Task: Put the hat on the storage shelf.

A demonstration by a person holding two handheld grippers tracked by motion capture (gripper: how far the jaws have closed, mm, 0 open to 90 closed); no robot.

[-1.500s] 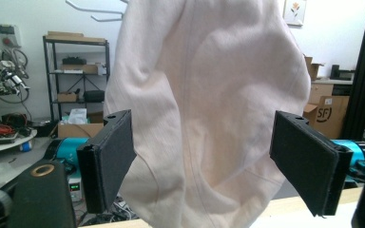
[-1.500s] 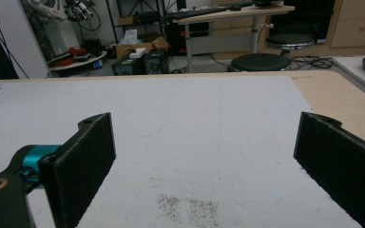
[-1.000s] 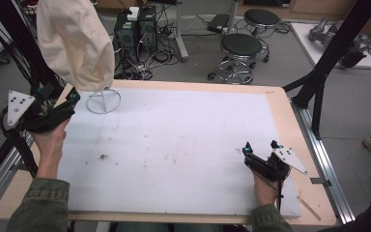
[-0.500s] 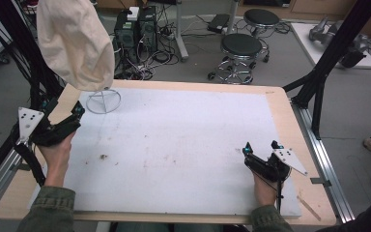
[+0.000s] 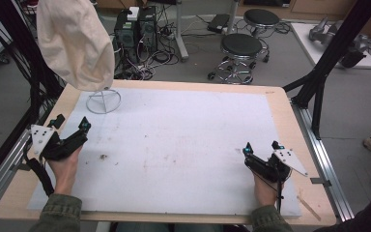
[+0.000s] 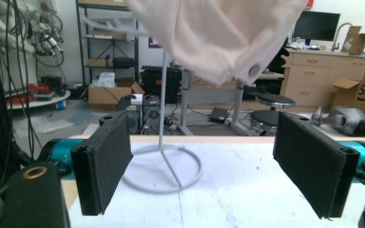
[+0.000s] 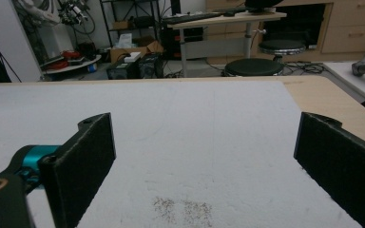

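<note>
At the upper left of the frame a cream cloth cap (image 5: pixel 75 43) hangs on a wire stand (image 5: pixel 103 100), soft and light, likely best pinched at its hem, while the left gripper (image 5: pixel 70 129) and right gripper (image 5: pixel 262 148) gape empty.

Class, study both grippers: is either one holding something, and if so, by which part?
Nothing is held. The left gripper and the right gripper both stand open and empty above the white mat.

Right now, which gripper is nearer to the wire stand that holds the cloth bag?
Left. The left gripper is just in front of the wire stand, facing it. The right gripper is far across the table, near its right edge.
</note>
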